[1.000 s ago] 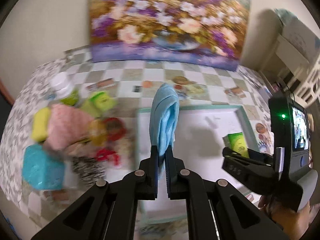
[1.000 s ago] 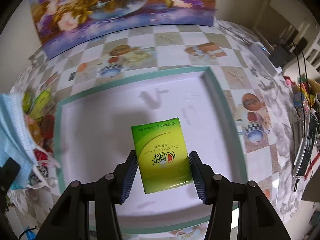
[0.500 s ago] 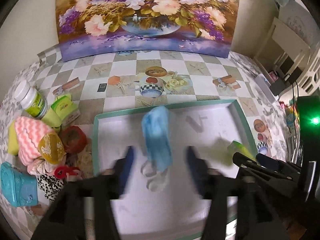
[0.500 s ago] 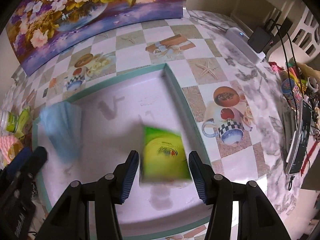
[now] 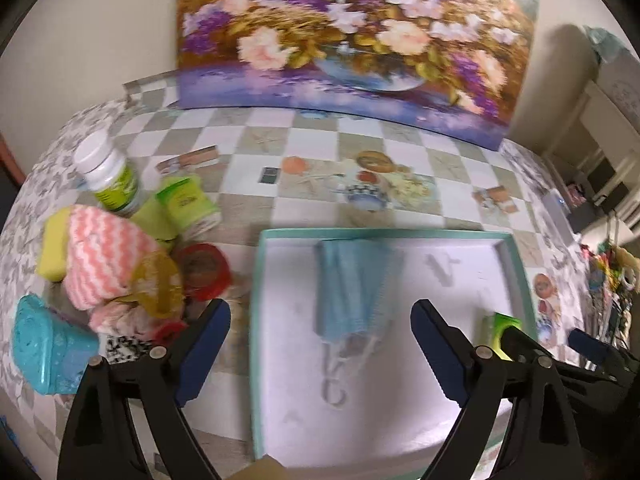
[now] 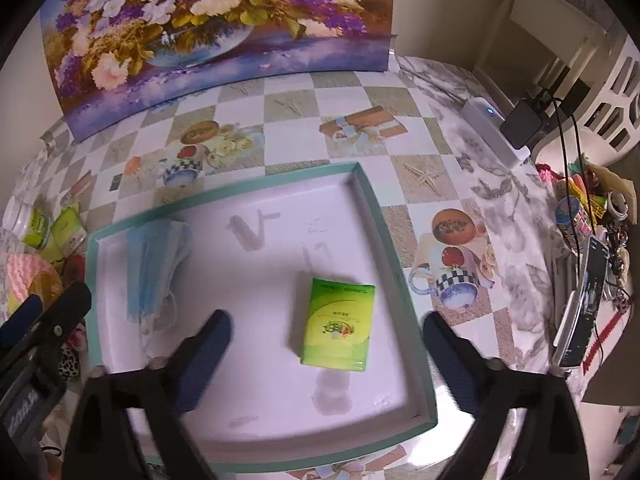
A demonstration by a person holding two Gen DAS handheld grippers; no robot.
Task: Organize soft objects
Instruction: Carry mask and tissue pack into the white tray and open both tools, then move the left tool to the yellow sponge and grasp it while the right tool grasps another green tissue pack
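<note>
Home: printed tablecloth, flower painting, cluttered household items.

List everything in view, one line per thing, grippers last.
tray: 1, white with teal rim, table centre
face mask: 1, light blue, tray's left part
tissue pack: 1, green, tray's right part
sponge: 1, yellow, pile left of tray
knit cloth: 1, pink-white zigzag, same pile
bottle: 1, white cap, green label, behind pile
flower painting: 1, purple, back wall
left gripper: jaws just opened, empty
right gripper: jaws just opened, above tissue pack
</note>
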